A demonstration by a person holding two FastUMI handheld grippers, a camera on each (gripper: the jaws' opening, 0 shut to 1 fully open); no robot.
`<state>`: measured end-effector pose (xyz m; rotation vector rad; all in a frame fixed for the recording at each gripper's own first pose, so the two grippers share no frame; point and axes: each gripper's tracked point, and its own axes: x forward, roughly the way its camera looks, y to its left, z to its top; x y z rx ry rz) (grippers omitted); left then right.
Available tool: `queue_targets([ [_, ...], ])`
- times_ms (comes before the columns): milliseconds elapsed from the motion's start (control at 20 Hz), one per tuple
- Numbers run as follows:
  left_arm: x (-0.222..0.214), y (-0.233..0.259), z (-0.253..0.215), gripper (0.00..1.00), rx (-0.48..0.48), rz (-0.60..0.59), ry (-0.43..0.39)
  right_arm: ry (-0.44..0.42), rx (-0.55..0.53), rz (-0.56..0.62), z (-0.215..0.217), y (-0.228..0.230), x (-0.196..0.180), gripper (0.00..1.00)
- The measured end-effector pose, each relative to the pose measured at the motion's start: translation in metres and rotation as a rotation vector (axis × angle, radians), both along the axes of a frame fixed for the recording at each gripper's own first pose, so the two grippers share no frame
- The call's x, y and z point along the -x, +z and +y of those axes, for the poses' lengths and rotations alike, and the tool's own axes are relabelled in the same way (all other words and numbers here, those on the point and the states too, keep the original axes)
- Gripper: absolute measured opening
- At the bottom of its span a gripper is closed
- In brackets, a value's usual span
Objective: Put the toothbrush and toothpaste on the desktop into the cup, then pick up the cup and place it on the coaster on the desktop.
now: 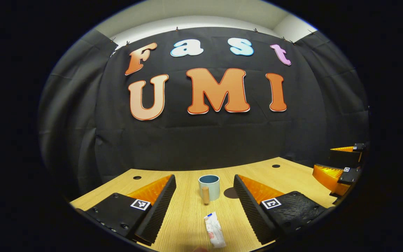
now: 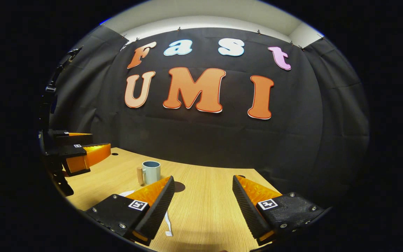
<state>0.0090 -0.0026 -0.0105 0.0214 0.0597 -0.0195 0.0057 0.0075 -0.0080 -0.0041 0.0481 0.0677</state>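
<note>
Both jaw sets open, empty: left gripper (image 1: 205,206), right gripper (image 2: 203,206) | step: first pick, nothing loaded | pale blue ceramic cup with wooden handle (image 1: 209,187) centre frame, white toothpaste tube (image 1: 215,231) bottom centre between my left fingers | next: lower left, close on tube.

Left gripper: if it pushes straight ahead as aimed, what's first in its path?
Probably the cup, centred between the open left gripper fingers. The toothpaste lies nearer but flat on the desk, likely below that line; depth is unclear.

You have one cup (image 1: 209,187), one toothpaste tube (image 1: 215,234) and one coaster (image 1: 231,193) on the desktop (image 1: 187,217). One toothbrush (image 2: 167,224). Two grippers: left (image 1: 205,203), right (image 2: 203,204).
</note>
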Motion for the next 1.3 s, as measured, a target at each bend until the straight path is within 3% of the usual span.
queue_targets([
  [450, -0.030, -0.043, -0.007, 0.99, 0.066, 0.258, -0.100, 0.139, 0.105, 0.205, 0.038, -0.027, -0.028, 0.94],
  [650, -0.038, -0.076, -0.010, 1.00, 0.071, 0.411, -0.146, 0.274, 0.083, 0.378, 0.066, -0.059, -0.034, 0.84],
  [800, -0.042, -0.104, -0.018, 1.00, 0.103, 0.560, -0.207, 0.325, 0.046, 0.513, 0.076, -0.084, -0.038, 0.80],
  [900, -0.042, -0.121, -0.016, 1.00, 0.121, 0.653, -0.219, 0.352, 0.054, 0.575, 0.081, -0.101, -0.043, 0.71],
  [1050, -0.039, -0.135, -0.014, 0.98, 0.137, 0.779, -0.214, 0.408, 0.013, 0.697, 0.090, -0.114, -0.033, 0.63],
  [1100, -0.038, -0.139, -0.013, 0.98, 0.133, 0.822, -0.204, 0.424, -0.005, 0.736, 0.093, -0.116, -0.029, 0.52],
  [1300, -0.036, -0.149, -0.013, 0.97, 0.112, 0.951, -0.191, 0.428, 0.008, 0.832, 0.092, -0.121, -0.023, 0.49],
])
